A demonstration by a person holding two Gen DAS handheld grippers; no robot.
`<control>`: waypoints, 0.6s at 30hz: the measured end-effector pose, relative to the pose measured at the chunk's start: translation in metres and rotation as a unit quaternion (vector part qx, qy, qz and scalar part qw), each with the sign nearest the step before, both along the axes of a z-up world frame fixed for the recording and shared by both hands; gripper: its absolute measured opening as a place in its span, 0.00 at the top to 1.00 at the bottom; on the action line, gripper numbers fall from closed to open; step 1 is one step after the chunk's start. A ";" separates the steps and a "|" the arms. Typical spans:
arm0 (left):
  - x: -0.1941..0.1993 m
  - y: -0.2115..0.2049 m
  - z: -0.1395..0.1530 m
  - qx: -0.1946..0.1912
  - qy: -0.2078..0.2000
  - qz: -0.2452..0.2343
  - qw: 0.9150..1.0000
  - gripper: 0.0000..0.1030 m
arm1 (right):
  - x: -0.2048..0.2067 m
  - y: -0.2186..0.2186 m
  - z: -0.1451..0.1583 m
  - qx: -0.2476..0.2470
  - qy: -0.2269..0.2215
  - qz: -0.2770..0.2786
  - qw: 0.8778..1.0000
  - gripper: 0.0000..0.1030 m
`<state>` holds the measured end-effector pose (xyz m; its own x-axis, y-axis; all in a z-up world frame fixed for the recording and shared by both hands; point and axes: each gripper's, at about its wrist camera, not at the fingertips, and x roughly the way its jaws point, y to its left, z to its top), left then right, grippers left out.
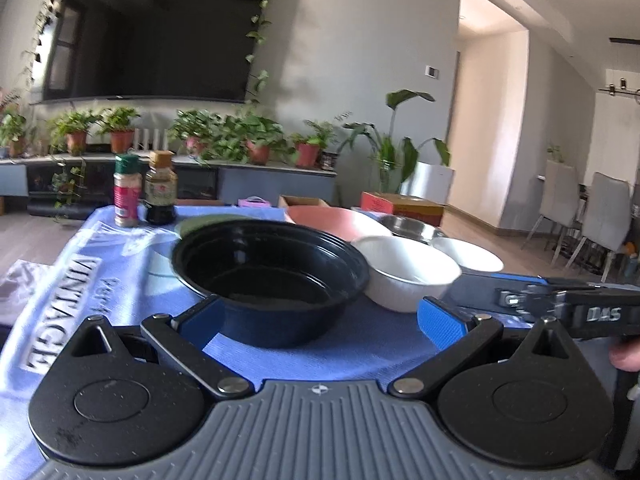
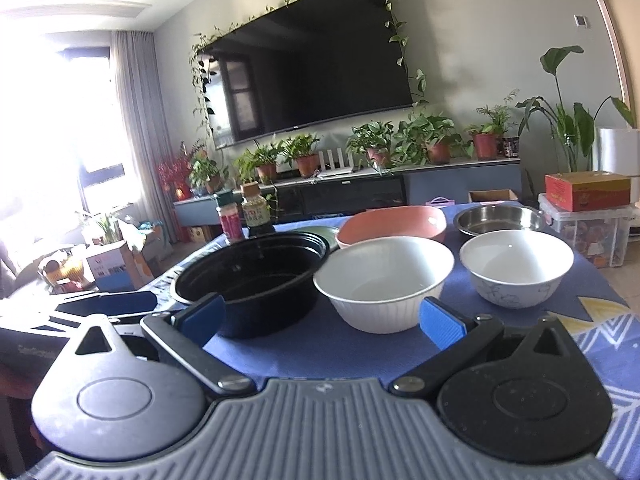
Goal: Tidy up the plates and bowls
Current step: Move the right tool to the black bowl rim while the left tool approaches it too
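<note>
Two grippers, left gripper (image 1: 322,322) and right gripper (image 2: 322,318), jaws spread and empty; ahead between them, black bowl (image 1: 270,276) touching ribbed white bowl (image 2: 382,282), likely knocked on closing.

On the tabletop (image 2: 360,344) stand five bowls: one black bowl (image 2: 256,280), one ribbed white bowl (image 2: 380,284), one white patterned bowl (image 2: 516,268), one pink bowl (image 2: 392,226) and one steel bowl (image 2: 496,220). One green plate (image 2: 320,232) lies behind the black bowl. Two bottles: a spice jar (image 2: 230,220) and a dark sauce bottle (image 2: 256,212).
</note>
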<state>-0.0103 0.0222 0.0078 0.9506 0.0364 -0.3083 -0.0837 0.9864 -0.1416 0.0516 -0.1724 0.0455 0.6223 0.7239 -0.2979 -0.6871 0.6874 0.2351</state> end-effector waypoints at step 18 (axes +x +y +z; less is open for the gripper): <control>0.014 0.059 0.015 -0.026 -0.002 0.061 0.998 0.09 | 0.000 0.027 0.001 0.112 0.102 0.050 0.987 0.00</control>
